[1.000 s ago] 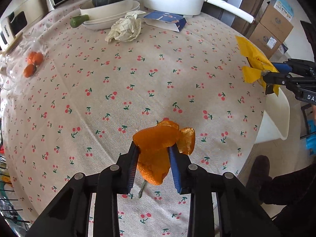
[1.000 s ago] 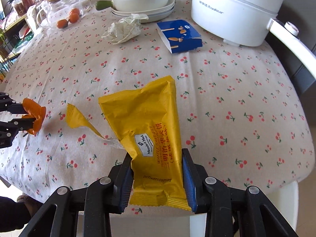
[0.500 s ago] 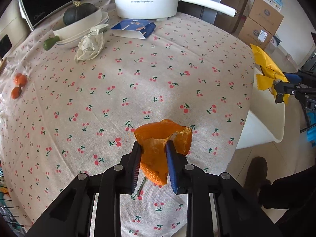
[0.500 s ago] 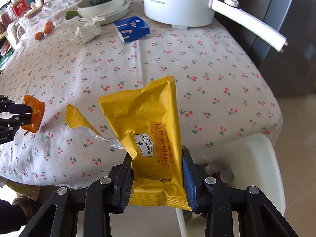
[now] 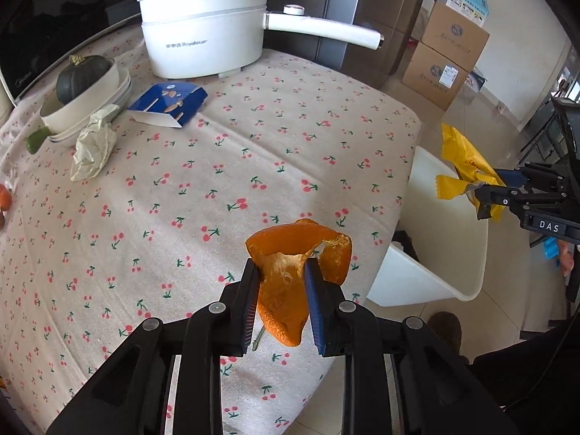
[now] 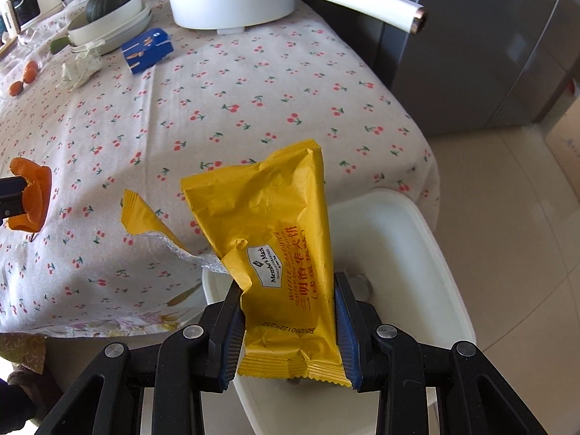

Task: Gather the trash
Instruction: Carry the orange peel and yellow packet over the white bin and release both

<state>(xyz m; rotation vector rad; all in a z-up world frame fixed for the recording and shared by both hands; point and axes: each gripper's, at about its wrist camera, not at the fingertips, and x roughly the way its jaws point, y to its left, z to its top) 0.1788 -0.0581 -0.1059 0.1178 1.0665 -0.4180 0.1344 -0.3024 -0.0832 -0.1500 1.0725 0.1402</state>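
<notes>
**Grippers holding trash by the bin**

Orange peel (image 5: 290,286) sits pinched between the jaws of the left gripper (image 5: 282,304), above the near edge of the cherry-print tablecloth (image 5: 217,166). At 3 o'clock in the left view, the right gripper (image 6: 288,320) clamps a torn yellow snack wrapper (image 6: 279,239) over the white bin (image 6: 427,253). A crumpled tissue (image 5: 92,145) and blue packet (image 5: 168,103) lie on the table at 10 o'clock, near a white pot (image 5: 206,36)
</notes>
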